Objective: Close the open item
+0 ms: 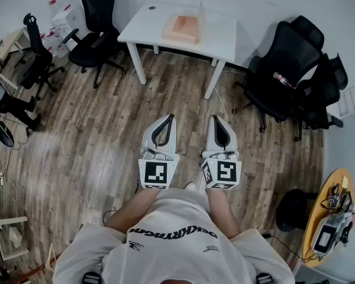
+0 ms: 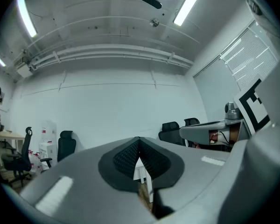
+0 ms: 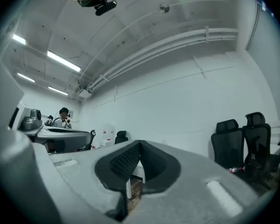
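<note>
A shallow pinkish-orange box (image 1: 182,28) lies on the white table (image 1: 225,37) at the far side of the room, its clear lid (image 1: 201,12) standing up along the right side. I stand well back from it on the wood floor. My left gripper (image 1: 169,118) and right gripper (image 1: 214,118) are held side by side in front of my chest, pointing toward the table. Both are shut with nothing between the jaws. In the left gripper view (image 2: 139,139) and the right gripper view (image 3: 139,143) the dark pads meet at the tips; a white table leg (image 3: 129,188) shows beneath.
Black office chairs stand left of the table (image 1: 97,25) and in a cluster at the right (image 1: 290,70). A round yellow table (image 1: 330,215) with devices is at the lower right. A seated person (image 1: 0,99) is at the left edge. Cables lie on the floor.
</note>
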`<state>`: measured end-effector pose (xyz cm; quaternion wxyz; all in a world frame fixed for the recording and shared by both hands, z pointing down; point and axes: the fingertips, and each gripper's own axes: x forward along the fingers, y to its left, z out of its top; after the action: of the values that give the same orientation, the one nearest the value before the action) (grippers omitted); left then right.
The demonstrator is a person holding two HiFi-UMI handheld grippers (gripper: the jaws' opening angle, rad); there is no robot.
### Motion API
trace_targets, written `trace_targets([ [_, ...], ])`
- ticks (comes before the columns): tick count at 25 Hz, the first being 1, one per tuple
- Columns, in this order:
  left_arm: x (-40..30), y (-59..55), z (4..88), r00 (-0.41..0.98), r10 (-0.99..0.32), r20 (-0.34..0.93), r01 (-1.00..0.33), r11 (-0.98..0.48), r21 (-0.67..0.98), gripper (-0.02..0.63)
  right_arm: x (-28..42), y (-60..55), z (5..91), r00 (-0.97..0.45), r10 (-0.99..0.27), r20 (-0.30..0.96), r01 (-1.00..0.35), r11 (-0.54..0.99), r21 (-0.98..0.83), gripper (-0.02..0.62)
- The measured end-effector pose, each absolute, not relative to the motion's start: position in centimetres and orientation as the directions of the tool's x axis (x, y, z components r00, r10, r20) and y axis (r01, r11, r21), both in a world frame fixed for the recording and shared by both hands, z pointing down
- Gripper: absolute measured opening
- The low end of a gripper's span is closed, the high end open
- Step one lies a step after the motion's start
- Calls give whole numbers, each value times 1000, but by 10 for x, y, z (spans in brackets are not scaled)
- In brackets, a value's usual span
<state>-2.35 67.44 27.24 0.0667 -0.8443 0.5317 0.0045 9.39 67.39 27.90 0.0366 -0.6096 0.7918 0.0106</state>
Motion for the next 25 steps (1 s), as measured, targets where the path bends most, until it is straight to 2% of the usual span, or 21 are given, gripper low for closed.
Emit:
trace_targets([
  [15,43,677,279,383,-922,-60,-921,-375,-106,-2,151,665,283,-331,-939,-96,-941,336,-39,0],
  [25,44,600,308,358,-933,-37,-933,-355,-66,-1,149,587,312,-350,-936,-46,-934,352,-54,0],
])
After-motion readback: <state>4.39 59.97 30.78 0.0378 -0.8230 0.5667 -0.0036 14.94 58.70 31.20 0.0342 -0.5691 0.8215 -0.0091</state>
